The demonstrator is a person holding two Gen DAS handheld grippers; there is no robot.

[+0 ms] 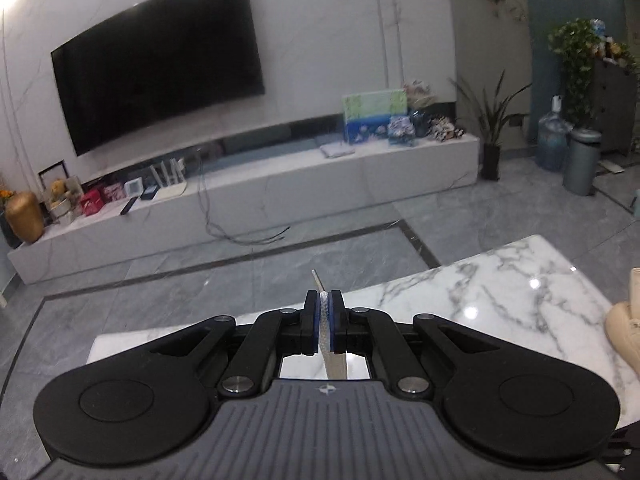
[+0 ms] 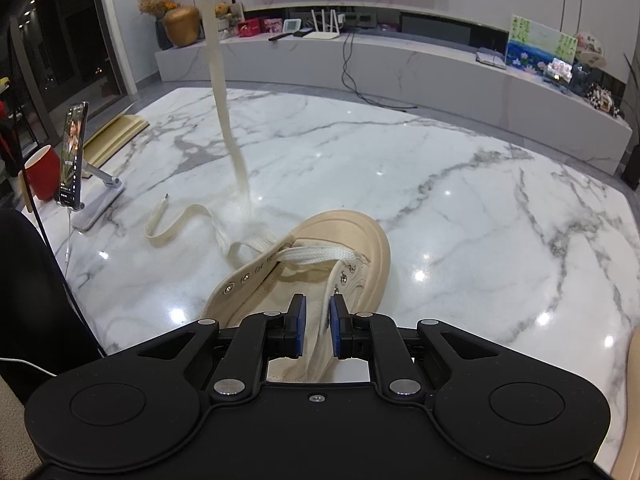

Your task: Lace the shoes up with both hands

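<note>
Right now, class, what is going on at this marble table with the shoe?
A person is lacing a cream shoe on the marble table with two tools. The left hand-held gripper is shut on the cream lace, which runs taut from the shoe's front eyelets up out of view. The right hand-held gripper pinches the shoe's eyelet flap, steadying it. Only the front eyelets are laced; the lace's other end lies loose on the table.
</note>
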